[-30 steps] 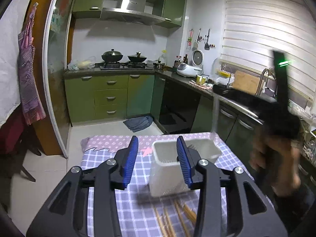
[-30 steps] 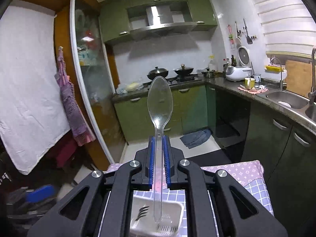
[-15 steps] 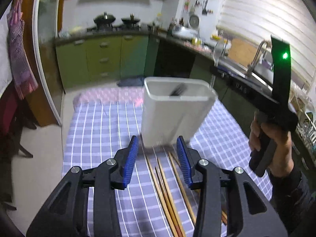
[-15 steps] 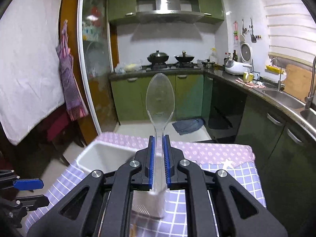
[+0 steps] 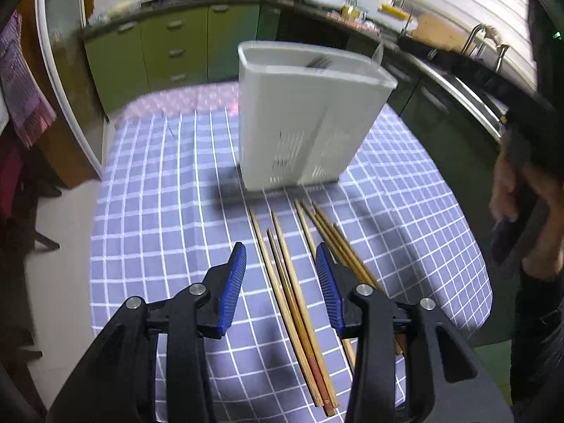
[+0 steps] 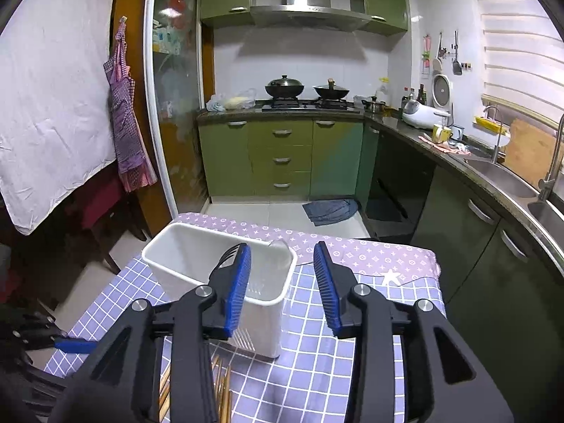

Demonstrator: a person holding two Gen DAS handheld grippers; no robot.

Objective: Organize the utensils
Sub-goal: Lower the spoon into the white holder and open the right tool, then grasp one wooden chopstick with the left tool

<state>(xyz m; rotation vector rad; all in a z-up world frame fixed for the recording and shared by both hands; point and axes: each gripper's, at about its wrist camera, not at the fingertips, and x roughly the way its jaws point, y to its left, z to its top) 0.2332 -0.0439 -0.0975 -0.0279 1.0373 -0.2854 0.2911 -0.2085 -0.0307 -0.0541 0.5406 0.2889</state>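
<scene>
Left wrist view: left gripper (image 5: 280,282) fingers part open, nothing between the pads, pitched down at the desk (image 5: 158,190). Chopsticks (image 5: 292,282) lie flat on the checked cloth, 1 cluster running straight under the gap between the fingers, a 2nd cluster just past the right finger. White utensil holder (image 5: 299,127) stands upright ahead of the fingertips, fork tines (image 5: 319,60) showing at its rim. Person's hand (image 5: 521,190) on the other gripper's handle, far right of the fingers. Right wrist view: right gripper (image 6: 282,282) fingers have just been opening and now stand part open, empty. Clear spoon (image 6: 278,246) sits in the holder's near end, bowl up above the rim, just beyond the gap between the fingers. Judgement: spoon drop done, next is the chopstick pick. To do it well: come down centred on the middle cluster, pads square across the sticks, close near mid-length so they don't swing, take 1 bundle rather than clipping the neighbouring cluster, lift clear of the cloth before tipping upright toward the holder.
</scene>
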